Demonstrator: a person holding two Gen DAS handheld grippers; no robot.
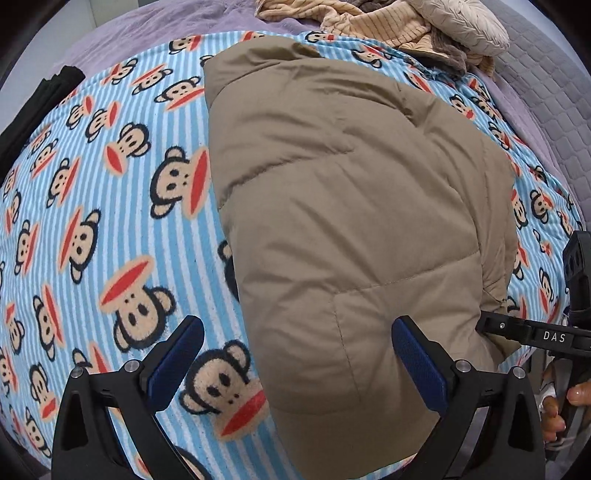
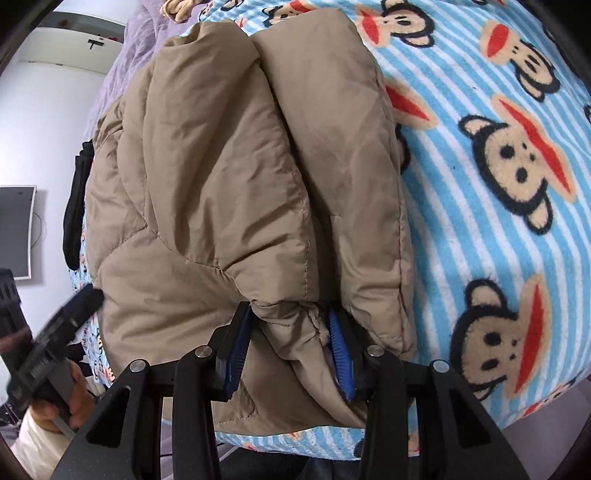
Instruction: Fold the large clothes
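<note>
A tan padded jacket [image 1: 351, 206] lies folded lengthwise on a blue striped monkey-print blanket [image 1: 110, 221]. My left gripper [image 1: 295, 354] is open and empty, its jaws straddling the jacket's near left edge just above it. My right gripper [image 2: 290, 347] is shut on a bunched fold of the jacket's near end [image 2: 288, 325]. In the right wrist view the jacket [image 2: 221, 177] shows two long folded ridges running away from me. The right gripper also shows at the right edge of the left wrist view [image 1: 535, 334].
A pile of beige and grey clothes [image 1: 406, 26] lies at the far end of the bed. A black garment [image 1: 33, 107] lies at the blanket's left edge. A purple sheet [image 1: 147, 29] and grey quilt [image 1: 554, 103] border the blanket. A wall and monitor [image 2: 14, 229] are at the left.
</note>
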